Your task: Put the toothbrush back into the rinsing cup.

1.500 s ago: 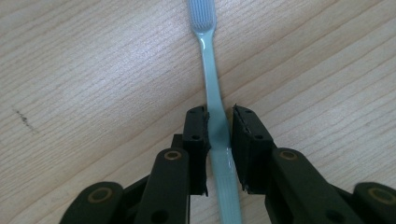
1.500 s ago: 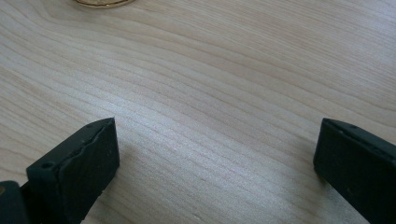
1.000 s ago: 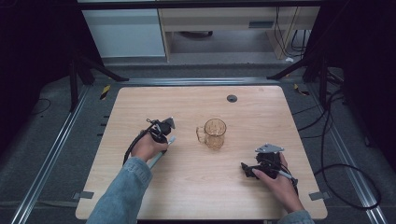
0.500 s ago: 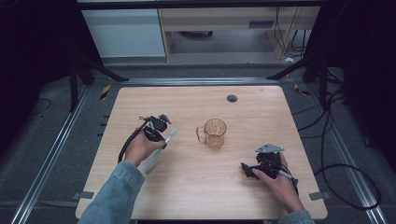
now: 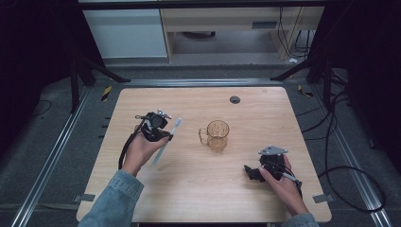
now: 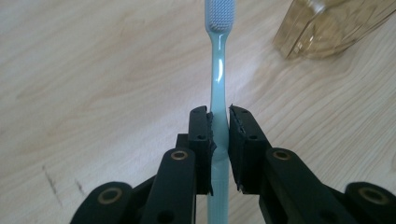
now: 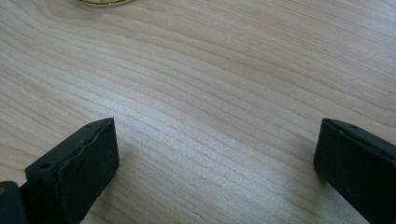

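Observation:
A pale blue toothbrush [image 6: 218, 79] is clamped by its handle in my left gripper [image 6: 219, 122], bristle head pointing away toward the amber glass mug [image 6: 327, 25]. In the high view the left gripper [image 5: 163, 134] is held above the table left of the mug [image 5: 217, 135], with the toothbrush [image 5: 168, 139] slanting through it. My right gripper [image 5: 251, 172] rests low near the table's front right, its jaws wide apart with only bare wood between them [image 7: 215, 154].
The light wooden table [image 5: 203, 194] has a small dark round plug [image 5: 235, 100] near its far edge. Cables trail from both grippers. Dark floor, metal rails and white cabinets lie beyond the table.
My left gripper has lifted and swung leftward with the toothbrush, tilting its head up toward the far side. The right gripper has stayed put.

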Demonstrator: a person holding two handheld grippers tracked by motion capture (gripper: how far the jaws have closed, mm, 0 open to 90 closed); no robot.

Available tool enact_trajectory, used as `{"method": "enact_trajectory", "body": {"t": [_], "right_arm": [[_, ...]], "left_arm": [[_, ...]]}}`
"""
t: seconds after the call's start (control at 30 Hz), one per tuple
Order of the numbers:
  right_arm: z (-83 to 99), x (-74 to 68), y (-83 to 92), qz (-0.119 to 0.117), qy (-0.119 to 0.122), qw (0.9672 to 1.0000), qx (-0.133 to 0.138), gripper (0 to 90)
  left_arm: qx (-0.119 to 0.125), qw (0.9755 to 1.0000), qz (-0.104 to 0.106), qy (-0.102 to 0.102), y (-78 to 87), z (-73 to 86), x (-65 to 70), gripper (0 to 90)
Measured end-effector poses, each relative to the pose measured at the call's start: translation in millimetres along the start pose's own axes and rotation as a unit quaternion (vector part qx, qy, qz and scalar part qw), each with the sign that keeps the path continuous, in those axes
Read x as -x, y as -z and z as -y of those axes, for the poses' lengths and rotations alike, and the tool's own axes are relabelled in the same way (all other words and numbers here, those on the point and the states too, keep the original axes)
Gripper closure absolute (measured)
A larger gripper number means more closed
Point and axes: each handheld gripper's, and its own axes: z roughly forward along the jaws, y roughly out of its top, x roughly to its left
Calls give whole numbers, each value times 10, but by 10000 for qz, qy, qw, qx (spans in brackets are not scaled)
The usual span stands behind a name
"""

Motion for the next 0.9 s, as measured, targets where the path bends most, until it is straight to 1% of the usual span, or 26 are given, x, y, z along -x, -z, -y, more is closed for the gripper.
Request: {"method": "enact_trajectory", "body": {"t": [0.03,0.07,0.13,0.2,0.33,0.43,0.47,0.5,0.53,0.6,0.7,0.73,0.8,0.87,0.9], "right_arm": [[6,3,6,-28,14,10000,-1,5],[6,3,6,-28,14,10000,-1,5],[7,7,8,-47,31,10000,-3,5],[8,10,9,-57,45,10000,-4,5],[8,10,8,-50,50,10000,-1,4],[8,10,8,-43,56,10000,-2,4],[8,11,8,-44,56,10000,-2,4],[9,11,8,-45,57,10000,-1,4],[9,11,8,-45,57,10000,-1,4],[9,11,8,-45,58,10000,-1,4],[10,14,9,-56,78,10000,2,4],[10,15,9,-57,85,9999,1,4],[11,13,10,-65,71,10000,1,4],[11,13,10,-64,70,10000,1,4],[11,12,11,-62,72,10000,1,5]], "left_arm": [[228,9997,6,-46,28,-21,22,791],[228,9997,6,-46,28,-21,22,790],[467,9989,11,-79,54,-45,58,791],[653,9978,39,-109,58,-67,101,790],[910,9956,-40,-199,30,-116,174,790],[1074,9941,-51,-130,18,-137,191,791],[1150,9933,-56,-104,18,-141,190,790],[1279,9917,-93,-24,18,-151,197,791],[1279,9917,-93,-24,18,-151,197,790],[1426,9897,-89,46,25,-170,212,791],[1656,9860,-165,110,35,-200,251,790],[1749,9843,-174,132,35,-208,264,791],[1962,9801,-204,229,45,-223,292,790],[2100,9772,-201,250,58,-237,308,791],[2220,9745,-213,266,64,-248,329,790]]}}
